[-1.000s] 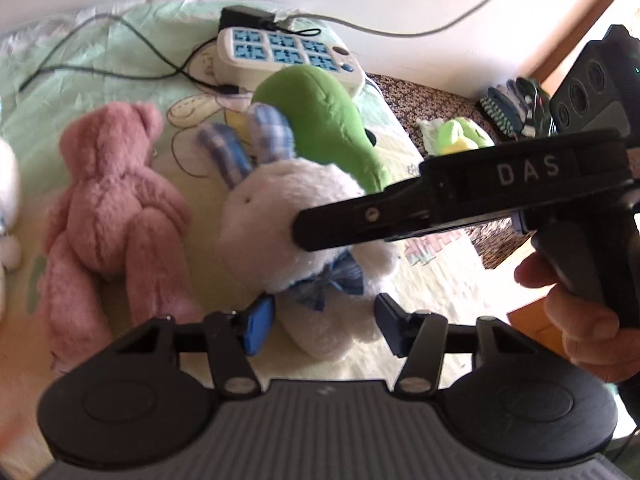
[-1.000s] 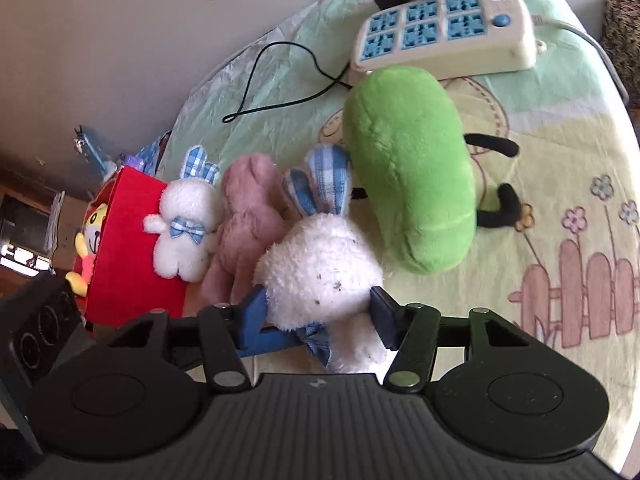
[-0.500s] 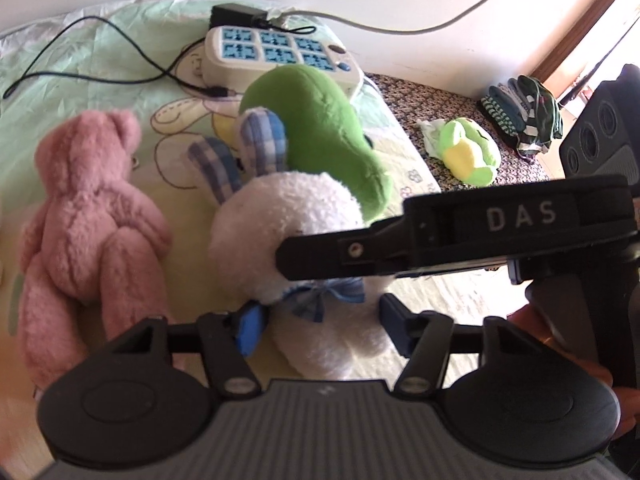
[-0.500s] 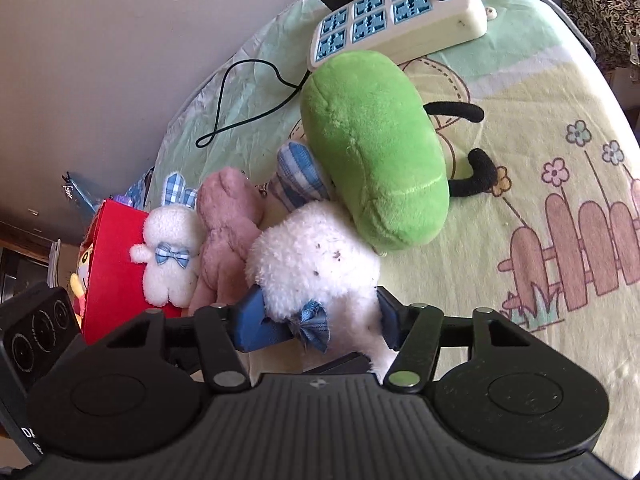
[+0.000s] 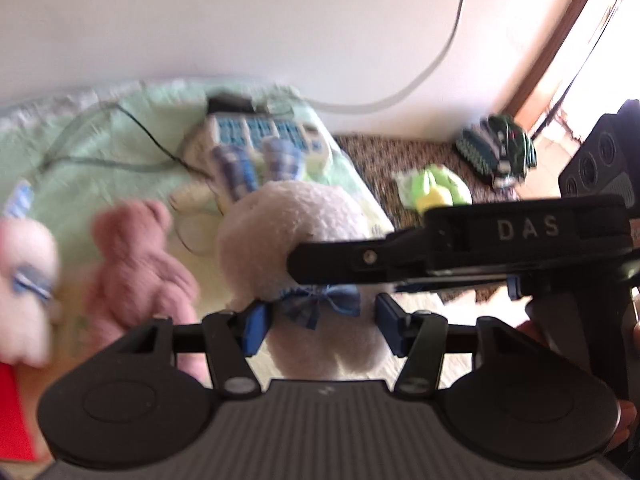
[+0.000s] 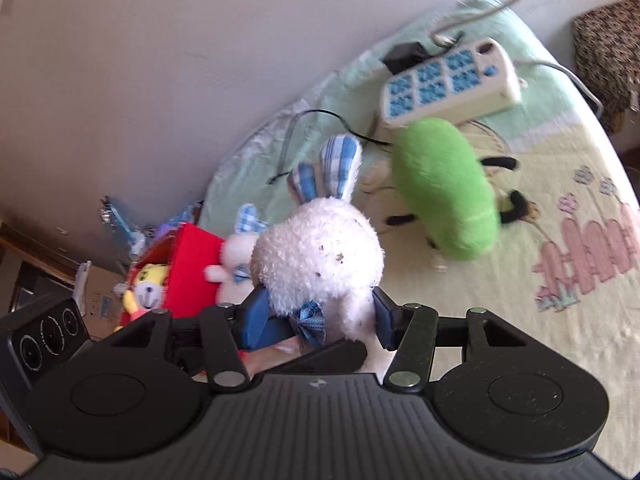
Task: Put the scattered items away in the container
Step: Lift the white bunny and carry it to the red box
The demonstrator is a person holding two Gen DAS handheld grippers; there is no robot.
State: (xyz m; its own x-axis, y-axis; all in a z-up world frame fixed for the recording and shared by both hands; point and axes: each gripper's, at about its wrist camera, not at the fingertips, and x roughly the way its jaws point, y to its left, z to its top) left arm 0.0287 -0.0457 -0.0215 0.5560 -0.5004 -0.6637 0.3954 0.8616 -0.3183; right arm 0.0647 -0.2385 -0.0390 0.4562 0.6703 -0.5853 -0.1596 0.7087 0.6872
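A white plush bunny with blue plaid ears and a blue bow hangs above the bed, gripped from two sides. My left gripper has its blue pads pressed into the bunny's body and is still closing. My right gripper squeezes the body under the head, its jaws closing too. In the left wrist view the right gripper's black finger crosses the bunny's head. The red container stands left of the bunny with a yellow toy in it.
On the bed lie a pink bear, a small white bunny against the container, a green plush and a power strip with cables. Gloves rest on a patterned seat at the right.
Both grippers have risen together and lifted the white bunny off the bed. The red container has come into the left wrist view. The picture is now blurred by motion.
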